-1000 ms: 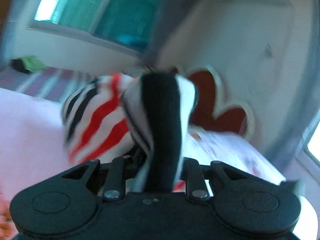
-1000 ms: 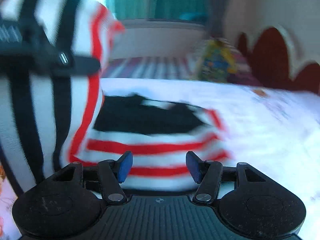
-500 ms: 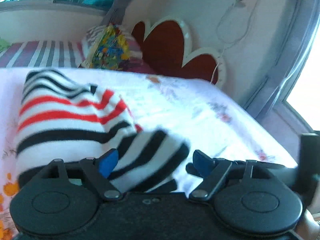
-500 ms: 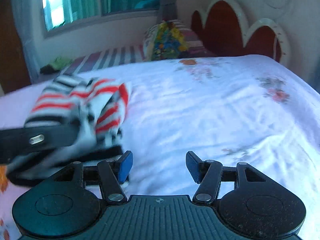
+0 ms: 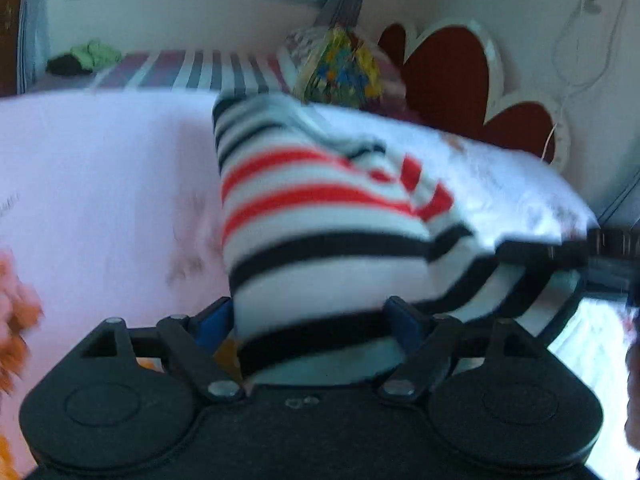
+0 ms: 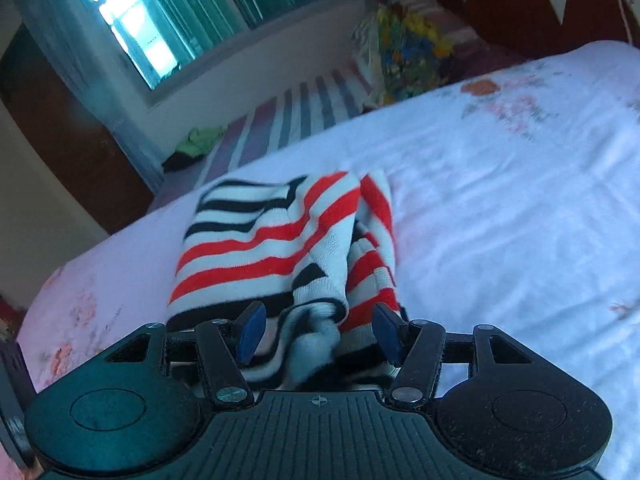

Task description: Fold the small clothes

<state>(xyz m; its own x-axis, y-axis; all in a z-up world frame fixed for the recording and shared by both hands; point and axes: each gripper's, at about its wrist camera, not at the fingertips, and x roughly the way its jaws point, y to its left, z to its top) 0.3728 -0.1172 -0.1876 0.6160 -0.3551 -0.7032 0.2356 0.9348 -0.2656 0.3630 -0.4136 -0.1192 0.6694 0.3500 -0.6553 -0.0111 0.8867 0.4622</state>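
A small knitted garment with red, black and white stripes lies folded over on the pink floral bed sheet. My left gripper is open, its blue pads on either side of the garment's near edge. My right gripper is open too, with the garment's bunched near end between its pads. The garment stretches away from it. The right gripper's dark body shows at the right edge of the left wrist view, touching the garment's right corner.
A red and white scalloped headboard stands at the back right. A colourful pillow and a striped blanket lie behind the sheet. A green cloth lies far back by the window wall.
The left gripper let go of the garment and opened. The garment dropped from hanging in the air onto the bed, folded over. Both grippers now sit at its near edge.
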